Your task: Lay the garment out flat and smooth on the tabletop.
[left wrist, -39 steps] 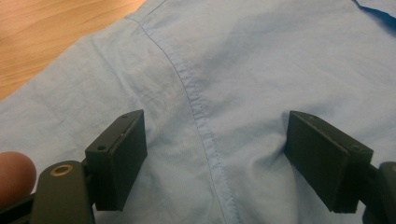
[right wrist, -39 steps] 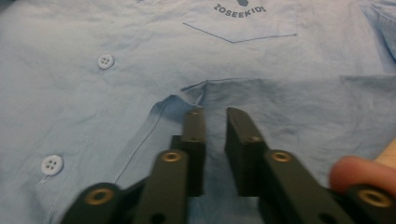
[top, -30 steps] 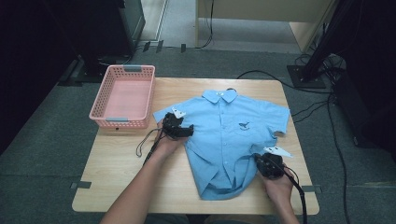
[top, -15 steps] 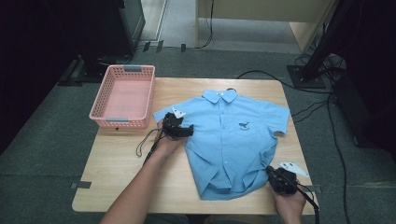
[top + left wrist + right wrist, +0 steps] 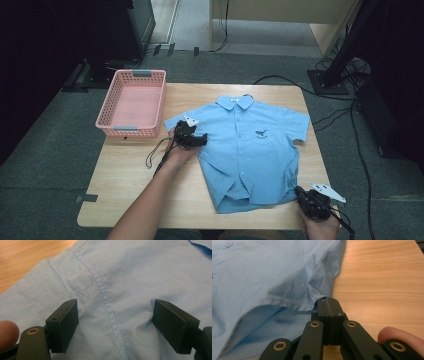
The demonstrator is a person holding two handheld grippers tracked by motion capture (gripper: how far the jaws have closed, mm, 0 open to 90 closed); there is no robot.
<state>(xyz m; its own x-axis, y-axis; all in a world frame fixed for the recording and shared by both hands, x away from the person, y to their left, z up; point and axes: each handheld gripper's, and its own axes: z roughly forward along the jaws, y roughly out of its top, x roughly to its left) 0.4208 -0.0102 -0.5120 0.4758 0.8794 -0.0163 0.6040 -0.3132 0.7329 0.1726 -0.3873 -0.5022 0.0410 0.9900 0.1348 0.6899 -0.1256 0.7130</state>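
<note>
While the left gripper (image 5: 199, 140) rests wide-jawed on the shirt's (image 5: 252, 150) sleeve seam to pin it, the right gripper (image 5: 328, 301) clamps its hem corner, likely for pulling flat.

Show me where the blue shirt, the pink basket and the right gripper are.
blue shirt (image 5: 250, 155): high view, on its buttoned front.
pink basket (image 5: 131, 128): high view, on its near rim.
right gripper (image 5: 329, 301): right gripper view, at the closed jaw tips pinching the shirt's hem.

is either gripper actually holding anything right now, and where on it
The right gripper is shut on the blue shirt, pinching its bottom hem at the corner. The left gripper is open, jaws resting either side of the sleeve seam, holding nothing.
</note>
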